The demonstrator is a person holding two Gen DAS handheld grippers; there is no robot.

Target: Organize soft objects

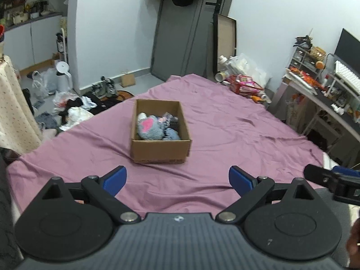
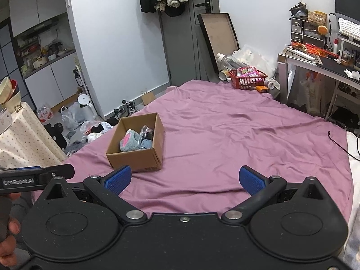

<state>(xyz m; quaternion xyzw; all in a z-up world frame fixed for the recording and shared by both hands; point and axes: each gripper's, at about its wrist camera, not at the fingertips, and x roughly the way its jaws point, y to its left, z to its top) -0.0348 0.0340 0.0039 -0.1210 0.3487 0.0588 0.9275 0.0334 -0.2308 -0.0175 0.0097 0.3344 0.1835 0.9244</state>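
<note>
where box walls hide socks

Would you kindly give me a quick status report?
Left tongs and right tongs open, empty. Soft toys in the cardboard box on the bed sheet. Nothing in the way.

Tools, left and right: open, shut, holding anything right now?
Left tool: open, holding nothing, above the purple sheet short of the cardboard box.
Right tool: open, holding nothing, above the same sheet.
</note>
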